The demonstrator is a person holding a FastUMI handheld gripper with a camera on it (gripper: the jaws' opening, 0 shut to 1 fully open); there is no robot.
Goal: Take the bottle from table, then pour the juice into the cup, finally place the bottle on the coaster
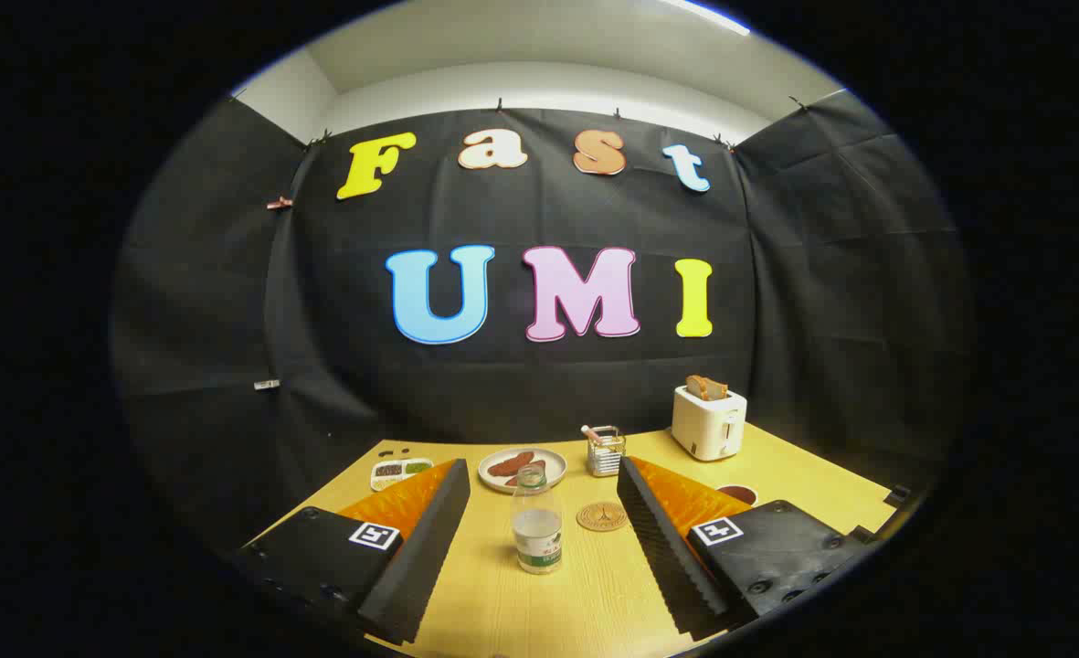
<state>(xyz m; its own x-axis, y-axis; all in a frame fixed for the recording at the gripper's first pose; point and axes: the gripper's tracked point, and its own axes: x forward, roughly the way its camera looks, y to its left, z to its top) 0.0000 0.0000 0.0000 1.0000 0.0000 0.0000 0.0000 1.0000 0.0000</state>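
I've got the small clear plastic bottle (537, 519) w/ a green label and whitish liquid standing upright on the yellow wooden table (585, 594), between my two fingers but not touched by either, a bit ahead of the tips. The gripper (539, 512) is wide open, nothing held. The bottle looks uncapped, tho I can't be sure at this size.

Progress, as I judge it: nothing done yet. Bottle not yet taken, no pour, no placement. All three steps left: grab, pour, set down.

The round brown coaster (602, 516) lies flat just beside the bottle on its right, near my right finger. The cup (737, 494) is a low round one w/ a dark inside, mostly hidden behind the right finger, so I can't tell if it's empty. It sits further right than the coaster.

Around: a white plate w/ reddish-brown slices (523, 468) right behind the bottle, a small wire holder w/ a few sticks (605, 451) beside it, a white toaster w/ a bread slice sticking out (709, 420) at the far right, and a white sectioned tray w/ dark and green bits (400, 472) at the far left.

In the way: approach to the bottle is free. Coaster is close, so closing in shouldn't nudge it. Plate just behind means I shouldn't overshoot fwd.
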